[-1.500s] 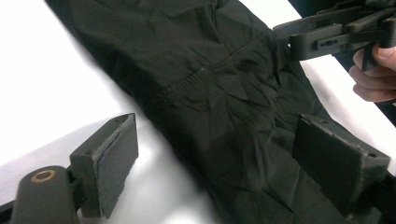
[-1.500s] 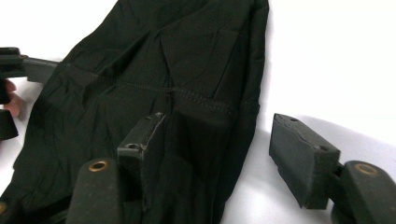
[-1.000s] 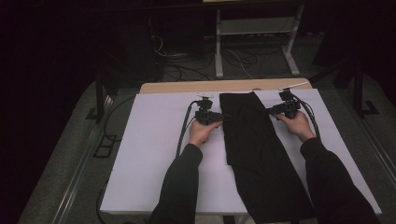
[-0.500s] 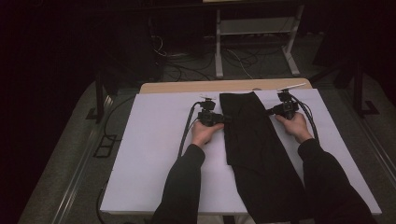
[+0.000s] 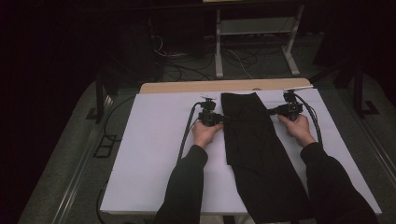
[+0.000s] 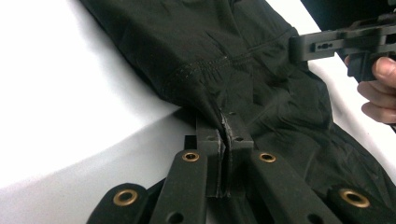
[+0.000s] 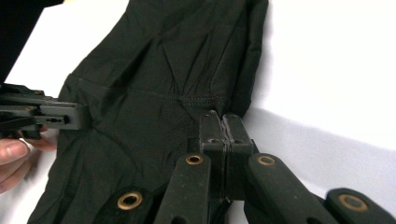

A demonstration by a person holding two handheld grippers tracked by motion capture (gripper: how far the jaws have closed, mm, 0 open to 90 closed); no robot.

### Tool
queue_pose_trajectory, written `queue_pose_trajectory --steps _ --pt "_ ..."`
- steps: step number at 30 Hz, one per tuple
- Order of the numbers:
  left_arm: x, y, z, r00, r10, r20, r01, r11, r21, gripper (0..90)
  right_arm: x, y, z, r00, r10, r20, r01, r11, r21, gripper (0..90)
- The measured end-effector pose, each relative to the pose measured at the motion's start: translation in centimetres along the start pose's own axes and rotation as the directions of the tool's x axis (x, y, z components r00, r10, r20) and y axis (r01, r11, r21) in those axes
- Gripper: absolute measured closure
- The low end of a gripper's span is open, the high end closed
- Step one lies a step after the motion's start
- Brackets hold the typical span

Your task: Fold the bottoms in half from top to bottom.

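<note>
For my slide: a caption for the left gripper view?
Left gripper pinching the edge of black trousers on white table.

right claw clamped on black garment edge | left claw grips far edge | white table

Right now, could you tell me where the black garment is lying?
In the high view, the black garment lies lengthwise on the white table cover, right of centre, between the left gripper and right gripper.
</note>
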State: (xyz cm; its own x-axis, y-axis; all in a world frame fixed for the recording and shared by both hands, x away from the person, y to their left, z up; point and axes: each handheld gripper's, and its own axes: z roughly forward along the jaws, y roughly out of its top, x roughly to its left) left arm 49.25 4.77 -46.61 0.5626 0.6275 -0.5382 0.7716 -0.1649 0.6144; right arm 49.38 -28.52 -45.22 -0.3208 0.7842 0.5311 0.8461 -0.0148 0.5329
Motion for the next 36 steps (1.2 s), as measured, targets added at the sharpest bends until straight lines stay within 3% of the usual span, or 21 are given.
queue_pose_trajectory --steps 9,15,18,25,29,36 --pt "-1.0 0.2 -0.5 0.9996 0.023 0.016 -0.023 0.9997 -0.006 86.2 1.0 -0.4 -1.8 0.9992 -0.039 -0.012 0.038 0.999 -0.032 87.6" --pt "-1.7 0.1 -1.0 0.9987 0.037 0.035 -0.037 0.9993 -0.01 86.3 1.5 -1.4 -2.8 0.9979 -0.055 -0.034 0.053 0.997 -0.059 87.7" --pt "-2.1 0.0 -1.2 0.998 0.057 0.026 -0.057 0.9984 0.001 86.3 1.8 -2.1 -3.2 0.9971 -0.064 -0.042 0.061 0.996 -0.069 87.6" --pt "-3.2 -0.6 -2.2 0.9954 0.081 0.051 -0.081 0.9967 -0.005 86.4 2.2 -3.3 -4.1 0.9965 -0.057 -0.061 0.052 0.994 -0.094 87.6" --pt "-3.5 -1.0 -2.9 0.9946 0.073 0.073 -0.073 0.9973 -0.012 86.5 2.0 -3.6 -4.6 0.996 -0.038 -0.081 0.028 0.993 -0.118 87.6" --pt "-4.3 -1.4 -3.9 0.9909 0.082 0.107 -0.08 0.9965 -0.022 86.5 2.1 -4.1 -6.1 0.9893 -0.042 -0.139 0.021 0.989 -0.146 87.7"
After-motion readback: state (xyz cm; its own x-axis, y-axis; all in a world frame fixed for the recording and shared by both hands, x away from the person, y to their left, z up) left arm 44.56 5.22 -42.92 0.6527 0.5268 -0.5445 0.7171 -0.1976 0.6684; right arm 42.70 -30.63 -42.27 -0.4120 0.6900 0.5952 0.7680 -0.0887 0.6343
